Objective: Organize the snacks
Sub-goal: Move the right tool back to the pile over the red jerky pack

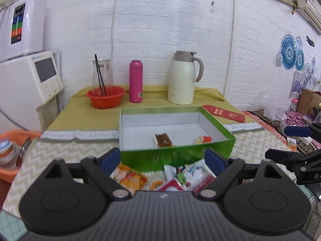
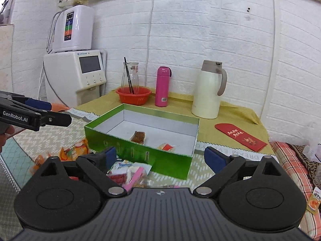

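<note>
- Two claws hover over the bench, both with jaws spread apart and nothing between them: the left claw and the right claw.
- Green box sits open mid-bench, just beyond both claws.
- Loose snack packets lie on the bench against the box's near wall.
- Brown cake bar and a small red-and-white packet lie inside the box, near its front wall.
</note>
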A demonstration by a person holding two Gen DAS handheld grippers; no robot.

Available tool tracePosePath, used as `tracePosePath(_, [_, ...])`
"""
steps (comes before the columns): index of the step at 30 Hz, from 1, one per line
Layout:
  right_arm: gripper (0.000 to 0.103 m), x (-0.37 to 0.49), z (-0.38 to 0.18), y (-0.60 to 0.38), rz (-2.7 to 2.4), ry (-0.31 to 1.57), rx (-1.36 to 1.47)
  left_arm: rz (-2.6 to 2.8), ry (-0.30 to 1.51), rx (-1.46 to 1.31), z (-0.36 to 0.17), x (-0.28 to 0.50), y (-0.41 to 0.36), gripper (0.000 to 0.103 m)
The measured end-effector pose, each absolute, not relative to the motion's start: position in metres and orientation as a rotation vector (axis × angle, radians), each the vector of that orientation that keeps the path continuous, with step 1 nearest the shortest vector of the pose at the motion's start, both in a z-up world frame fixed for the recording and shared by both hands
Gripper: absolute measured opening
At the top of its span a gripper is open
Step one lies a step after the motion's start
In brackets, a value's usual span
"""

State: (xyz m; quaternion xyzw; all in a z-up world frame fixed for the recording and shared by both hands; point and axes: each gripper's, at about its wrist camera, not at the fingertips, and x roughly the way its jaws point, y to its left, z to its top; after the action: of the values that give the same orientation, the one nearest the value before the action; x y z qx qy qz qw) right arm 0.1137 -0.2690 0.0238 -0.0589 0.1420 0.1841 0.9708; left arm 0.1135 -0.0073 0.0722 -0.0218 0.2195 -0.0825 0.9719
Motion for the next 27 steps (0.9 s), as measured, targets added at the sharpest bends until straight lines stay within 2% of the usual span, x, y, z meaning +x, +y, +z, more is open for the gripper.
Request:
tracePosePath(5, [0.103,0.077,-0.003,-0.261,0.390,0.310,-0.127,-0.161,0.537,-0.138,0.035,0.069,0.007,0.090])
tracePosePath(13, [0.103,0.061,-0.046,-0.220,0.569,0.453,-0.079,-0.117,0.639,-0.226,-0.014,0.037,0.036,0.090])
tracePosePath(18, [0.103,0.066,-0.061,-0.179,0.646,0.512,-0.130,-0.074,0.632,-0.258,-0.019,0.027,0.057,0.090])
tracePosePath(27, [0.103,0.080,-0.068,-0.139,0.700,0.494,-0.211,-0.038,0.624,-0.283,-0.019,0.032,0.086,0.090])
